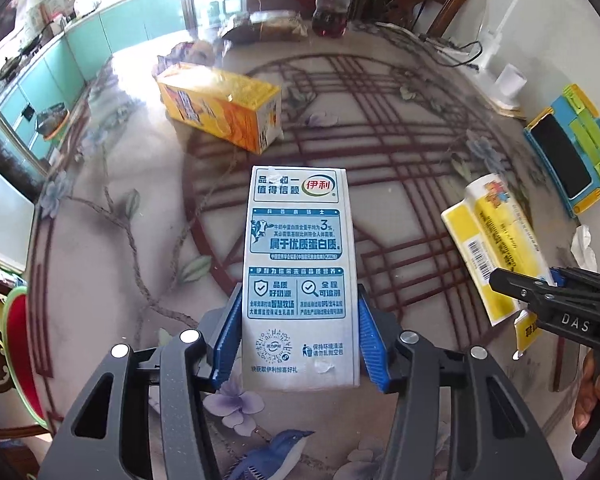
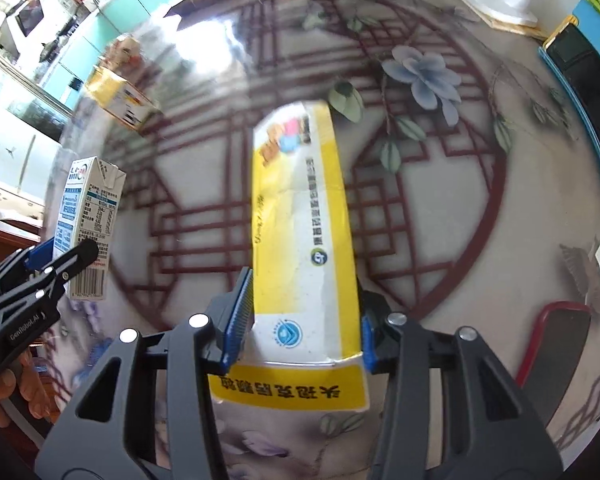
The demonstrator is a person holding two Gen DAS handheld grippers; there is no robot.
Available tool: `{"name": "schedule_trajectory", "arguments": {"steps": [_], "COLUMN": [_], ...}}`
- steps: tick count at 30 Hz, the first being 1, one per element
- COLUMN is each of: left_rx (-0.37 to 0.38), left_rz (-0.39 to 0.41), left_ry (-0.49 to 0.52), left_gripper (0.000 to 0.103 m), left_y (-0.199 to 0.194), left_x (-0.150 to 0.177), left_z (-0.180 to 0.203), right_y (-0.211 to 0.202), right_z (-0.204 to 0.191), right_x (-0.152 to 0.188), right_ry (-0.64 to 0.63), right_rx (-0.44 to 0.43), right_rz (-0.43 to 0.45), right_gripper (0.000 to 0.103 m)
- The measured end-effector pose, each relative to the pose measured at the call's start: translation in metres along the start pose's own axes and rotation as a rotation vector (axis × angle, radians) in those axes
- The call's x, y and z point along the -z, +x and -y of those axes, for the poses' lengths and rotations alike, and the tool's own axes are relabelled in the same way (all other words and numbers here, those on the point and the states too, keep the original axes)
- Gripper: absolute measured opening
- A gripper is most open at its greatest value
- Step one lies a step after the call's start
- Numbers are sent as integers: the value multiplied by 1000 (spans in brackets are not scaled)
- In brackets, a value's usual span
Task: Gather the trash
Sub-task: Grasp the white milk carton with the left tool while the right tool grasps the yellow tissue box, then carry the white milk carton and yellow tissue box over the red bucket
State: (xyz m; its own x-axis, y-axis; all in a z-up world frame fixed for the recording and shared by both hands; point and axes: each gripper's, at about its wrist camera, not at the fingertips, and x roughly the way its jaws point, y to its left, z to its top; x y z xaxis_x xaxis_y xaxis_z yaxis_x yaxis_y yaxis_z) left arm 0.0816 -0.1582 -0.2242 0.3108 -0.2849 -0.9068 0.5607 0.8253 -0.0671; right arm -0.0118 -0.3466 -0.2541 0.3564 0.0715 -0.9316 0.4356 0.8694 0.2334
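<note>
The pick-up step is in hand; a milk carton is clamped between the pads of the left gripper, and a yellow box is clamped in the right gripper, just beside the carton. Both seem lifted off the worktop. Beyond the carton an orange box is left lying. No bin is seen; one must be found next. What the boxes hold cannot be told.

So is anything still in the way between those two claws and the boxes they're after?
Nothing visible. The left gripper is already clamped on the milk carton, and the right gripper has the yellow and white box between its pads. No bin for the trash appears in either view.
</note>
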Motion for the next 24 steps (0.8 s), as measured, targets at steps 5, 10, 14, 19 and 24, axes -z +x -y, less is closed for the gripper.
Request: {"name": "schedule_trajectory", "arguments": {"steps": [5,10,14,19,24], "left_rx": [2,11,7,-2,-10], "left_rz": [60,95,109,117,128], "left_ry": [4,-19,-40,-72,-109], "left_gripper": [49,49,49,49,49], "left_y": [-33,-56,-68,-79,-89], "left_x": [-2,2,9,20,30], "left_z": [-9,-23,-39,-62,-85], "right_y": [-22,-35,-36,-42,-48], "right_z": [-21,-55,-76,-97,-124], "right_x": [-6,-13,-16,-10,-5], "right_ry": [-19,-81,-115,-151,-188], "right_rx": [-59,-90,-104,-110,-126], "right_rz": [49,77,74,71,80], "right_gripper": [33,19,15,14,14]}}
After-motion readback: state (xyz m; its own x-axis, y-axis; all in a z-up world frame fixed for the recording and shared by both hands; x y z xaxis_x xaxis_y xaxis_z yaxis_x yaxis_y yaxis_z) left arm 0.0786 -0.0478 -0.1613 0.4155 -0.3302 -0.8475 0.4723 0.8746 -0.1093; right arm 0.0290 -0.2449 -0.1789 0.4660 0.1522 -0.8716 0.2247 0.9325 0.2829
